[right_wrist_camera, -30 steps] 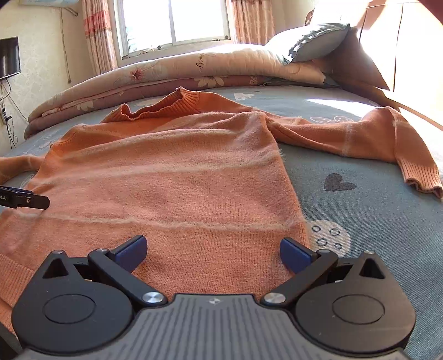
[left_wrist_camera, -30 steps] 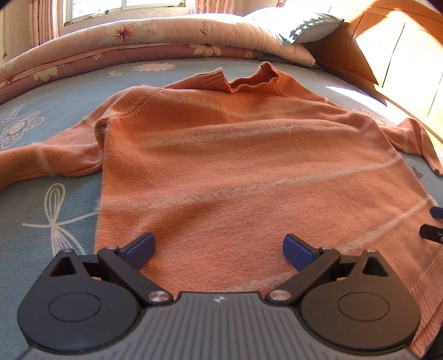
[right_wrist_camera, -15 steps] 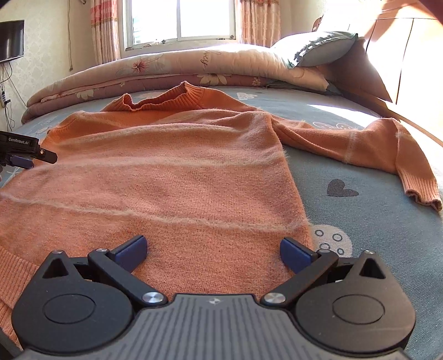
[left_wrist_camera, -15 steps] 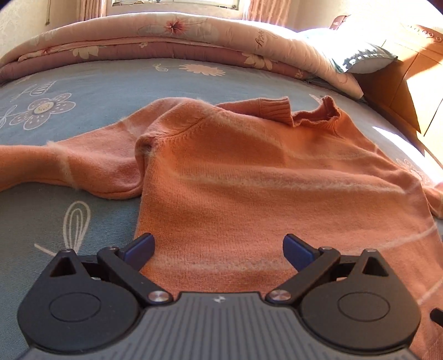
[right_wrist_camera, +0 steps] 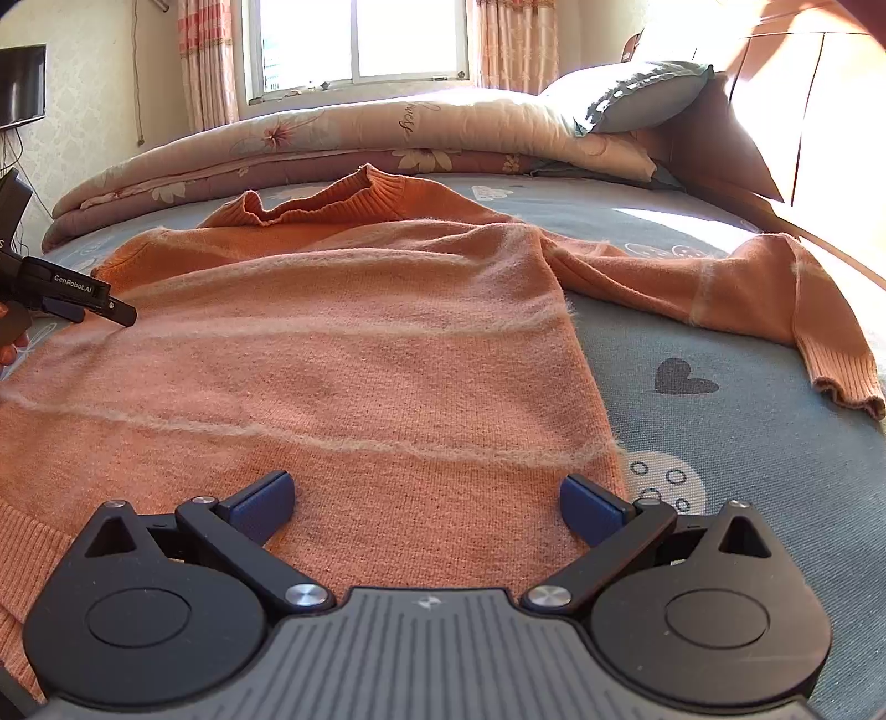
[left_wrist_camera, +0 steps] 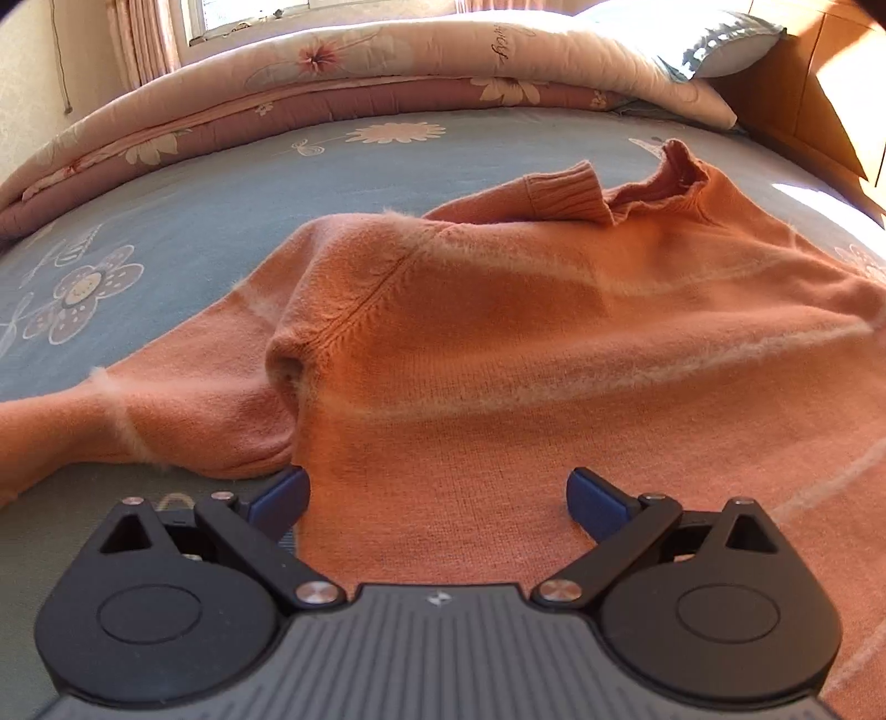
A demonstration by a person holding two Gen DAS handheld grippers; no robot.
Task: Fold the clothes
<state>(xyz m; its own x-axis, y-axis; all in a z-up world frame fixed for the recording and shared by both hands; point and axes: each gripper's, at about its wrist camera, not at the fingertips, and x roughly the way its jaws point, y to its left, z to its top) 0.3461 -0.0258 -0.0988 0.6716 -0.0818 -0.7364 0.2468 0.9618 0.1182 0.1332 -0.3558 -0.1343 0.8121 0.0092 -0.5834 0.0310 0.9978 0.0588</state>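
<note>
Sweater (left_wrist_camera: 554, 354): orange knit, spread flat on the blue bedsheet (left_wrist_camera: 232, 210), collar toward the folded quilt (left_wrist_camera: 343, 72).
Sleeves: stretched out to either side of the sweater.
Left gripper (left_wrist_camera: 437, 495): jaws wide apart, empty, over the sweater's armpit edge.
Right gripper (right_wrist_camera: 426, 501): jaws spread, empty, over the sweater's lower body.

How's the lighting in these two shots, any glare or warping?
Left wrist view: sweater evenly sunlit, headboard glaring, fisheye bows the bed. Right wrist view: window blown out, a sunlit patch on the sheet at right, corners dark.
</note>
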